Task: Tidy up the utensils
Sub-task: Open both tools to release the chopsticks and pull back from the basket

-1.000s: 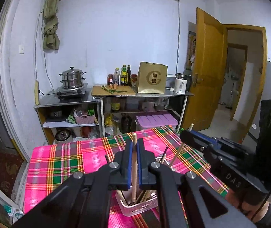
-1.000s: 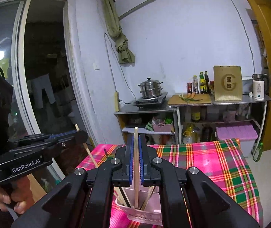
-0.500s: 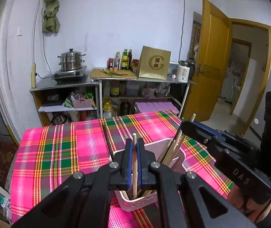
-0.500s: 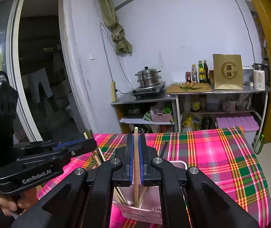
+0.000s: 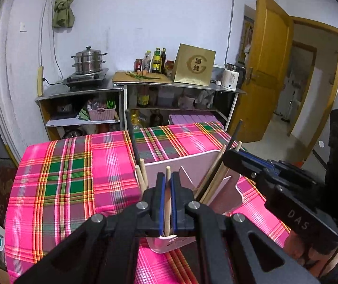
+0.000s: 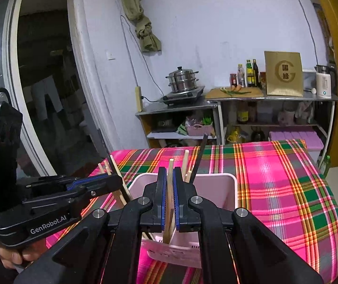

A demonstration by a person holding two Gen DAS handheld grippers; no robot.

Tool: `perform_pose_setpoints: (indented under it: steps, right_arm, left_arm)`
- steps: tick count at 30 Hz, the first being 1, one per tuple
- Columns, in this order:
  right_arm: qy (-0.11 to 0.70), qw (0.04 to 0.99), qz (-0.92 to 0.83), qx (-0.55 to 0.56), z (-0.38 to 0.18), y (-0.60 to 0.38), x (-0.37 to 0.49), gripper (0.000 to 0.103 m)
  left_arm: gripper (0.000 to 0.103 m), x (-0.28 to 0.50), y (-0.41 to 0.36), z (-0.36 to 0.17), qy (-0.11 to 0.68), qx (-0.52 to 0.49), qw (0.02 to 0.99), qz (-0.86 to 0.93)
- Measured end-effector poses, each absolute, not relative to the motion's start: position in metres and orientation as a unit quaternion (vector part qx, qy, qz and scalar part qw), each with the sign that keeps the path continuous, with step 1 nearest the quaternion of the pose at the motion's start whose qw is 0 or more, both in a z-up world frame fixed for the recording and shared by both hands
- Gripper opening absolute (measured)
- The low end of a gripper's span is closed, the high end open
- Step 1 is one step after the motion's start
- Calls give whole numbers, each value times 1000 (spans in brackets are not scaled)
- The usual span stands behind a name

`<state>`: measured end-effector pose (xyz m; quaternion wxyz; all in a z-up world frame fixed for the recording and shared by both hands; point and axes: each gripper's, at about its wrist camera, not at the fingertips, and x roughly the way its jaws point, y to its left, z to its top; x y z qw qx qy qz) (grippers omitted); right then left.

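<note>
Both grippers, L (image 5: pixel 166 177) & R (image 6: pixel 171 172), pinched on a wooden chopstick (image 5: pixel 167 196) each, ends down in pink holder (image 6: pixel 218 184) w/ more chopsticks (image 5: pixel 212 177).

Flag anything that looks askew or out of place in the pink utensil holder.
The chopsticks already in the pink utensil holder lean at mixed angles rather than standing straight, and a black chopstick juts higher than the wooden ones. Nothing looks spilled or broken. Each claw, left and right, grips one wooden chopstick upright over the holder.
</note>
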<state>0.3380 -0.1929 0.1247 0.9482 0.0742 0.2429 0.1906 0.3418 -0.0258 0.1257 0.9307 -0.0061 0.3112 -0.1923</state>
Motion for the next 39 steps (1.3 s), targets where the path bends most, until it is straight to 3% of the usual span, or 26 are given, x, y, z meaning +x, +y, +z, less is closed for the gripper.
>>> perform_pose_setpoints:
  steps: [5,7,9,20,39]
  right_arm:
    - [249,948,189,64,127,-191,337,5]
    - [250,948,189,58,128,-190,333,12]
    - [247,948,191,57,131,-190,329,20]
    - [232,954,183,50,135,-204,273,22]
    - [241,959,149,32,95,-223,113,30]
  left_arm:
    - [5,340,-24,126,314,-7,930,-193]
    - [8,338,-24,125,318,-8,928,-196]
    - [19,334,-23,124,318,-8,928,-195]
    - [30,279,-9,124,294,-21,937,-186]
    - [38,126,-5,83,274,-30,952,-131]
